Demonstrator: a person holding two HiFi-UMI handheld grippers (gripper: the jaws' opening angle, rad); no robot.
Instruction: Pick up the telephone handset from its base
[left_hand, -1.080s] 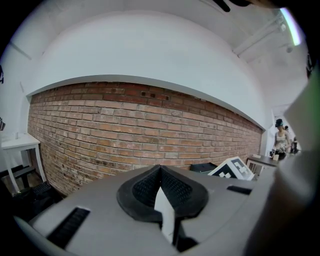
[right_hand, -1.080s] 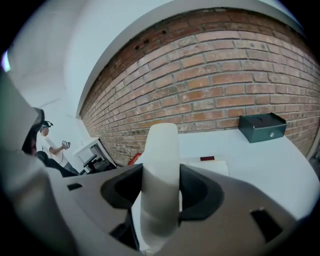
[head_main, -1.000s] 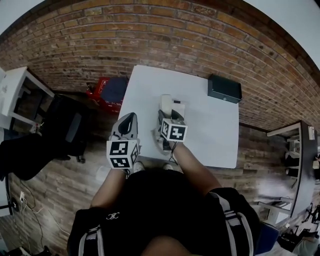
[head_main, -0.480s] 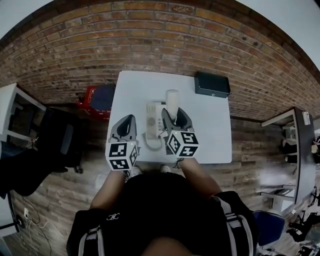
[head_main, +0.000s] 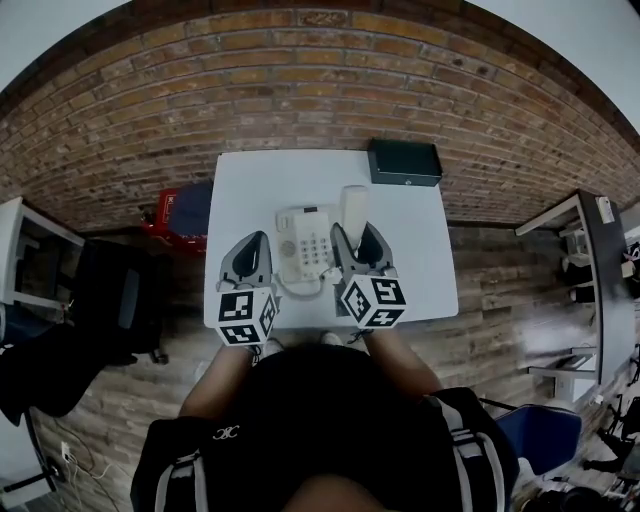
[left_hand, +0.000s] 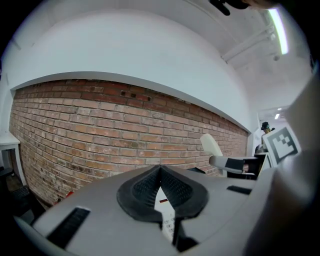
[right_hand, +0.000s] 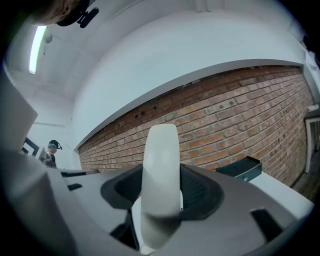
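Observation:
The cream telephone base (head_main: 303, 243) with its keypad lies on the white table (head_main: 250, 185). My right gripper (head_main: 356, 238) is shut on the cream handset (head_main: 353, 205), holding it just right of the base and off its cradle. In the right gripper view the handset (right_hand: 160, 170) stands upright between the black pads. A coiled cord (head_main: 300, 290) curves along the base's near edge. My left gripper (head_main: 254, 240) hovers at the base's left side, shut with nothing in it. A strip of the keypad (left_hand: 166, 212) shows through the gap below its pads.
A black box (head_main: 404, 162) sits at the table's far right corner, also seen in the right gripper view (right_hand: 240, 170). A brick wall rises behind the table. A red object (head_main: 165, 210) is on the floor left of the table.
The handset has come off the base and now stands right of it in my right gripper. The left gripper stays shut beside the base. The head view has shifted.

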